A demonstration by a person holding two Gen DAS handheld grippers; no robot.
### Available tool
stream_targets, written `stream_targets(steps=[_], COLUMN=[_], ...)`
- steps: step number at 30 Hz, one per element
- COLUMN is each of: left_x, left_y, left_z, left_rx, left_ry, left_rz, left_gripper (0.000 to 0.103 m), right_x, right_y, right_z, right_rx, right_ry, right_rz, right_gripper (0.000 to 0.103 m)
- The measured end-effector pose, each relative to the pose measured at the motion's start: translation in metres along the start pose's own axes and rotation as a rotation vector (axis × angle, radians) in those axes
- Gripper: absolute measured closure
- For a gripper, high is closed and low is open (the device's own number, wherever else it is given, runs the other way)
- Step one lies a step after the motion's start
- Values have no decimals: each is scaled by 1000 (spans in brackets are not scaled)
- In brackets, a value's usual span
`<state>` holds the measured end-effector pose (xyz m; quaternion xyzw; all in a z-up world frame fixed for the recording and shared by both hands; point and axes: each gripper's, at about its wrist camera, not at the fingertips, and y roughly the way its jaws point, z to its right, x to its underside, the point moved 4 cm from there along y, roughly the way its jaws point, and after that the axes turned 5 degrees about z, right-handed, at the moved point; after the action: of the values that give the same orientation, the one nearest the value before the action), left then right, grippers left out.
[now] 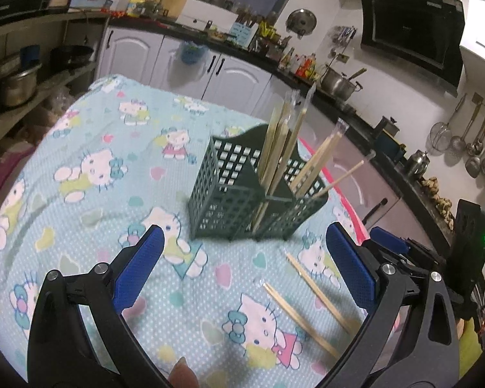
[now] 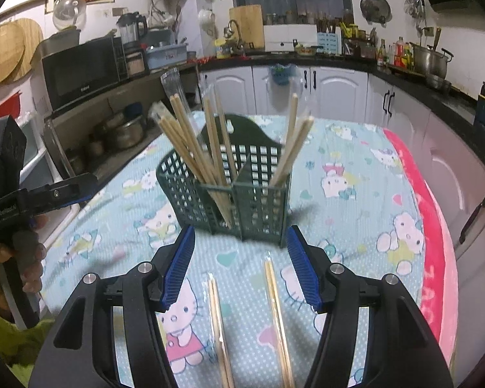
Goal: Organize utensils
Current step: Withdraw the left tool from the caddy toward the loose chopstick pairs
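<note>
A dark green lattice utensil basket [image 1: 239, 190] stands on the Hello Kitty cloth [image 1: 106, 168] and holds several wrapped wooden chopstick pairs [image 1: 284, 142]. It also shows in the right wrist view [image 2: 242, 190] with chopsticks [image 2: 194, 148] leaning out. Two wrapped chopstick pairs lie flat on the cloth [image 1: 317, 294], [image 1: 294, 313], in front of the basket. In the right wrist view they lie between the blue pads, one pair [image 2: 220, 326] on the left, the other [image 2: 278, 313] on the right. My left gripper [image 1: 242, 242] is open and empty. My right gripper [image 2: 241, 242] is open and empty above them.
A pink towel [image 2: 436, 242] edges the table's right side. White cabinets [image 2: 307, 87] and a black counter with pots and bottles run behind. A shelf with a microwave [image 2: 80, 68] and pots stands at left. The left hand-held gripper [image 2: 19, 200] shows at the right wrist view's left edge.
</note>
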<state>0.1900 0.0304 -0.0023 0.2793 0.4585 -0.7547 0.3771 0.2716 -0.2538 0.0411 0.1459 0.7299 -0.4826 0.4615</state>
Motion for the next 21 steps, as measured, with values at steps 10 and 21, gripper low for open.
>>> stream_targets(steps=[10, 21], left_x=[34, 64], left_y=[18, 44], left_z=[10, 29], left_rx=[18, 58], left_ry=[19, 49], left_rz=[-103, -207], left_gripper=[11, 11], right_x=[21, 36], right_y=[11, 27], right_z=[16, 40], right_rx=[17, 34], right_ry=[7, 30], right_rz=[-65, -127], right_gripper=[46, 49])
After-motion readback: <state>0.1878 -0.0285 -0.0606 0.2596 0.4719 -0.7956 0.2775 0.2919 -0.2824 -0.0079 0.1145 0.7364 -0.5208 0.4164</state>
